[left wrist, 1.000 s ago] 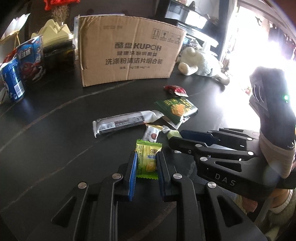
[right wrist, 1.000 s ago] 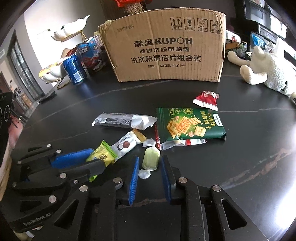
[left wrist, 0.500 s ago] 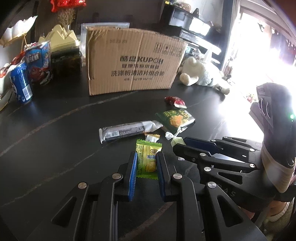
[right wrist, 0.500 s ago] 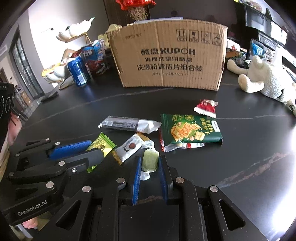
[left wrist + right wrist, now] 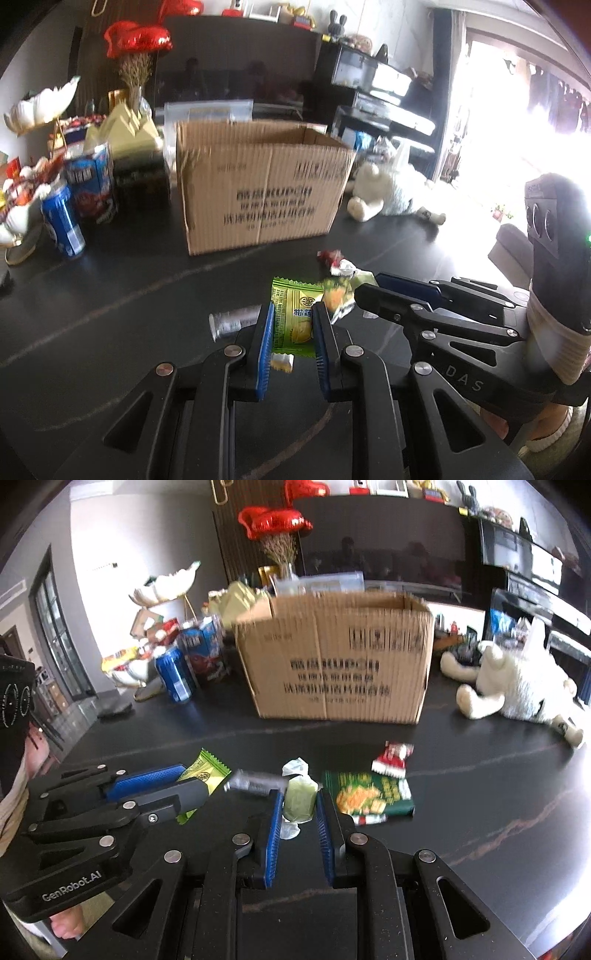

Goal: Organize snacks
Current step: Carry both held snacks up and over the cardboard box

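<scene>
Crinkly foil film makes up the green-yellow snack packet, which sits at the centre of the left wrist view, pinched between the blue pads of the left gripper across its middle, jaws nearly together. In the right wrist view the right gripper is likewise closed tight on a pale green wrapped candy, with one twisted white end above the pads and the other hanging below them. Both look very light and soft: the packet should flex and could slip if held by a sealed edge, so a grip across its body seems soundest, and the candy looks firm inside its wrapper and is best squeezed at its bulk, not by its loose twisted ends. The likely goal is the open cardboard box in the upper middle of both views, on the black table; its inside cannot be seen from either view. Below it in the right wrist frame lie a red packet, a green cracker packet and a silver-ended bar, all on the tabletop and apart from the box. At upper left stand a blue can and a tiered dish with assorted wrapped items, too blurred to name.
</scene>
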A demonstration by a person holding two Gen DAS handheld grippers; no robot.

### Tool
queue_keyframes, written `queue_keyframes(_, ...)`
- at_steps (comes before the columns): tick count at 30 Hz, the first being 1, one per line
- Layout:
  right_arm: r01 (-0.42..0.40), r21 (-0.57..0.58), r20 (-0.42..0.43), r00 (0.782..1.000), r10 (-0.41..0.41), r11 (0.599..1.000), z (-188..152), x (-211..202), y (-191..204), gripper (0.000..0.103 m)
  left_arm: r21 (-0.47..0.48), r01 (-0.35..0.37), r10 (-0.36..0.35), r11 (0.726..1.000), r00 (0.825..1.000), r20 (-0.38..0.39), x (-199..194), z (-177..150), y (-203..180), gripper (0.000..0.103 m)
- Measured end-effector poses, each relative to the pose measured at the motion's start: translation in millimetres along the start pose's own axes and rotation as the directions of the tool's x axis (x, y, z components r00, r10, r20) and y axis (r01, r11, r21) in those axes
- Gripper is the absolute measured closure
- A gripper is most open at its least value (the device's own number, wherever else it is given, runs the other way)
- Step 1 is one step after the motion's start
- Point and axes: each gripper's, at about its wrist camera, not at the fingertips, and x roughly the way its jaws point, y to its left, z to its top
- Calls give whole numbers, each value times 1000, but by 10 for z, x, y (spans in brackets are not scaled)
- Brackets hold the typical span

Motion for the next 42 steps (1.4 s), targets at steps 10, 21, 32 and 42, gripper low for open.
queue_keyframes(10, 15, 1, 131, 991, -15, 1000, 455, -258, -24, 83, 12, -22, 20, 1000, 992, 124, -211, 498, -43, 82)
queue_keyframes(21, 23, -6, 228, 973, -21, 1000, 925, -377, -32, 83, 26, -35, 30, 999, 982, 186, -259, 1003, 19, 82)
queue_keyframes(32, 44, -30, 262, 965, -35, 999, 1370, -290, -127, 83, 52, -77, 64, 996, 975, 215, -175, 1425, 76, 82)
queue_keyframes(42, 57, -50, 247, 968, -43, 997, 1662, -19, -235, 83, 26, -75, 69, 997, 981, 183, 140, 1715, 237, 82)
